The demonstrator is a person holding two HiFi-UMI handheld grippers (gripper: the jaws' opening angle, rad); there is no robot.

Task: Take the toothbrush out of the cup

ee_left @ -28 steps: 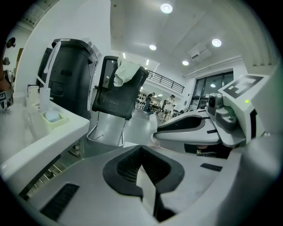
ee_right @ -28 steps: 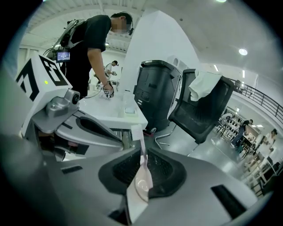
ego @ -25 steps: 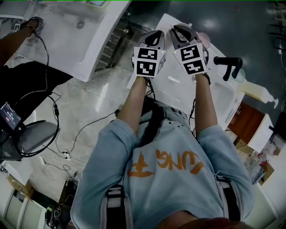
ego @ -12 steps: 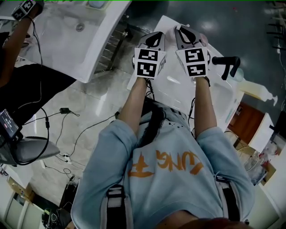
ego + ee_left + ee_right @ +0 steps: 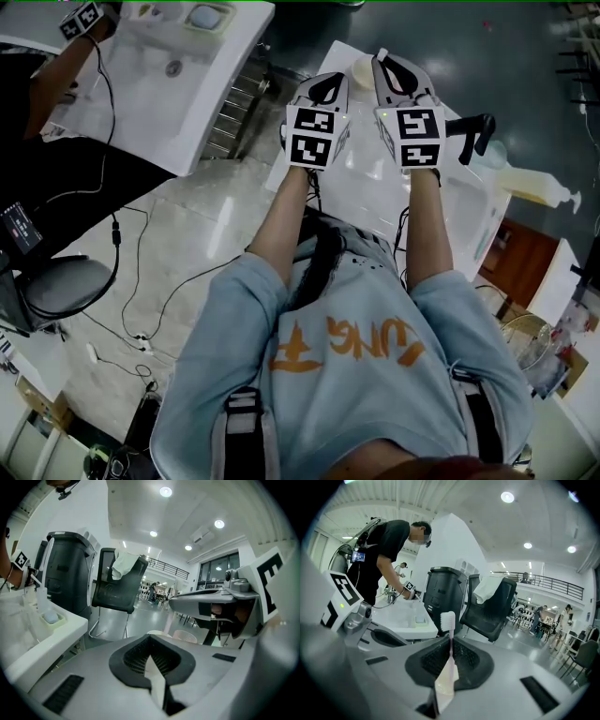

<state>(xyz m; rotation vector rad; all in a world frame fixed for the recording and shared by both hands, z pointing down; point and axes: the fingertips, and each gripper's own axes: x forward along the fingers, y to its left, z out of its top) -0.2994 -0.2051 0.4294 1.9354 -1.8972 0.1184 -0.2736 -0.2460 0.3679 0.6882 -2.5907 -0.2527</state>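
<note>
My right gripper [image 5: 449, 665] is shut on a toothbrush [image 5: 448, 620]. Its pale pink handle is pinched between the jaws and its white bristle head stands upright beyond them, in the air. In the head view both grippers are held side by side over the white counter, left gripper [image 5: 325, 81] and right gripper [image 5: 392, 64]. The left gripper [image 5: 152, 660] has its jaws together with nothing in them. Past it a white cup [image 5: 159, 633] and a pink cup [image 5: 186, 636] stand on the counter. I do not make out the toothbrush in the head view.
A black faucet [image 5: 473, 131] and the white sink basin [image 5: 450, 202] lie right of the grippers, with a soap bottle [image 5: 536, 187] beyond. Another person [image 5: 389, 555] works at a second sink [image 5: 178, 66] to the left. A black bin [image 5: 70, 573] and a chair [image 5: 119, 590] stand behind.
Both grippers have shifted slightly up and away, the right one turning squarer. The pink cup seen beside the right gripper is now hidden behind it. The other person's arm moved.
</note>
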